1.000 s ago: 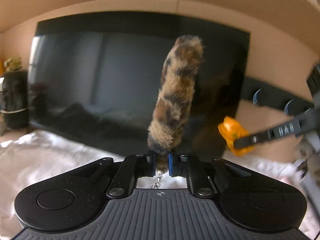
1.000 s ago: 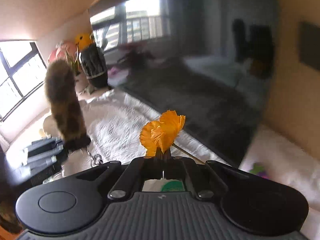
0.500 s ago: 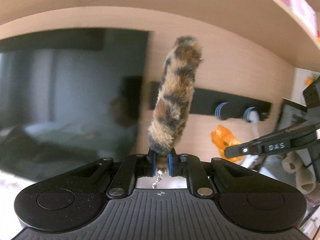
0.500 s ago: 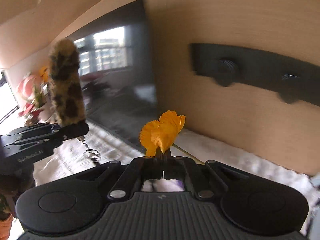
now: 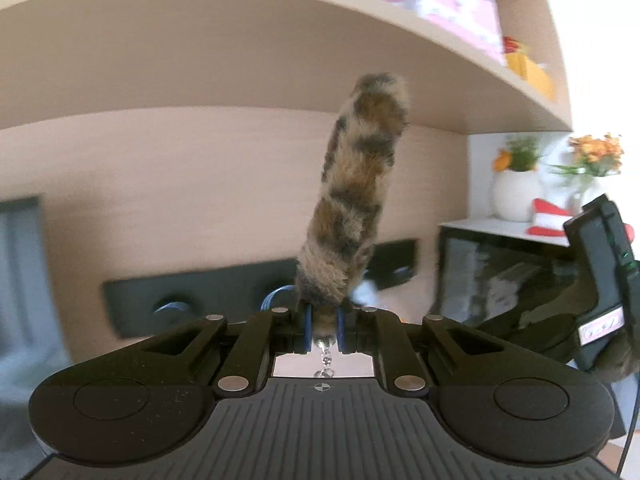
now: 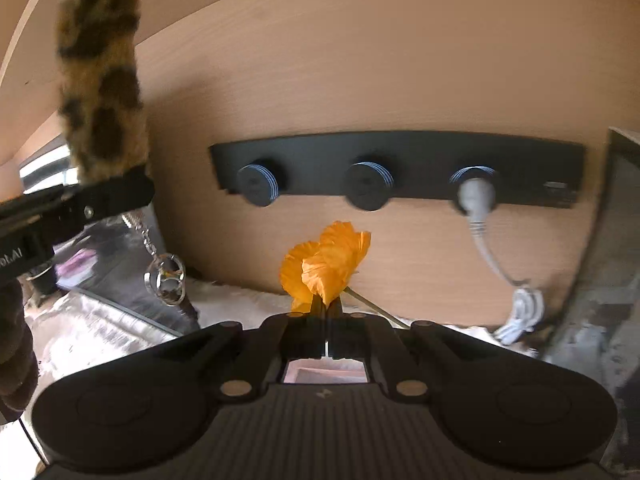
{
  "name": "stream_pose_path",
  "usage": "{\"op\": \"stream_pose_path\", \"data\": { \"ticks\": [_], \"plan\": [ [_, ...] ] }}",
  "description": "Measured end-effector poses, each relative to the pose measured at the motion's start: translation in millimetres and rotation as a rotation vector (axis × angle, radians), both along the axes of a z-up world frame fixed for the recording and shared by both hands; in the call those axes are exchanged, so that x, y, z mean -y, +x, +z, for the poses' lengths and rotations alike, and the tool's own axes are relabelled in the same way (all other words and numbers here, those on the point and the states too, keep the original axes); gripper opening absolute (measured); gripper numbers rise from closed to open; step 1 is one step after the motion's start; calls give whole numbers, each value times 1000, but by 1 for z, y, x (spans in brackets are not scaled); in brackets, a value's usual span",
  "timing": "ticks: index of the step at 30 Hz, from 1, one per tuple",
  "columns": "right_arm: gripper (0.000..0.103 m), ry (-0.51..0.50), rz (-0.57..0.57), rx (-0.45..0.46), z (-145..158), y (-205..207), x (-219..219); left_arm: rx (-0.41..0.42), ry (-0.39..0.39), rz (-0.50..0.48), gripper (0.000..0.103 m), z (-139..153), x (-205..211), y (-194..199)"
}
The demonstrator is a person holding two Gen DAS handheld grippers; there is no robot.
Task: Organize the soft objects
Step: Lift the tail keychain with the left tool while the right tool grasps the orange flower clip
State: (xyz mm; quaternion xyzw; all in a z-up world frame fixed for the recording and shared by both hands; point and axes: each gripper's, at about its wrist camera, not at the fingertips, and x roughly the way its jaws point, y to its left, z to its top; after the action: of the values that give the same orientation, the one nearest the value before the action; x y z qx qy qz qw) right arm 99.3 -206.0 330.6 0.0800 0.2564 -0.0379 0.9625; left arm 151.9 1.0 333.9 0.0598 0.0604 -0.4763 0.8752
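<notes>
A furry brown-spotted tail keychain [image 5: 354, 196] stands upright from my left gripper [image 5: 323, 330], which is shut on its lower end, its chain hanging behind the pads. In the right wrist view the same tail [image 6: 100, 80] shows at upper left, its key ring [image 6: 166, 280] dangling below the left gripper [image 6: 120, 194]. My right gripper [image 6: 326, 312] is shut on the stem of an orange fabric flower [image 6: 326, 264]. A black wall rack of round pegs [image 6: 396, 168] lies straight ahead on the wooden panel; the rack [image 5: 192, 300] sits low in the left wrist view.
A white cable [image 6: 480, 216] hangs from the rack's right peg. A wooden shelf [image 5: 360, 52] with boxes runs overhead. A dark cabinet [image 5: 500, 276] holding a white vase [image 5: 516, 196] and flowers stands at the right. White furry cloth [image 6: 240, 304] covers the surface below.
Both grippers have swung right and risen, away from the dark TV screen toward the peg rack and shelf. Each still holds its object.
</notes>
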Motion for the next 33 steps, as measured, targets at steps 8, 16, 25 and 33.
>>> {"op": "stream_pose_path", "data": {
  "ticks": [8, 16, 25, 33],
  "plan": [
    [1, 2, -83, -8, -5, -23, 28, 19, -43, -86, 14, 13, 31, -4],
    [1, 20, -124, -49, -23, -34, 42, -91, 199, -72, 14, -57, 78, 22],
    [1, 134, -80, -172, -84, -19, 50, -308, 304, 52, 14, -144, 78, 78],
    [1, 233, -10, -268, -138, 39, 47, -396, 276, 121, 14, -162, 46, 99]
  ]
}}
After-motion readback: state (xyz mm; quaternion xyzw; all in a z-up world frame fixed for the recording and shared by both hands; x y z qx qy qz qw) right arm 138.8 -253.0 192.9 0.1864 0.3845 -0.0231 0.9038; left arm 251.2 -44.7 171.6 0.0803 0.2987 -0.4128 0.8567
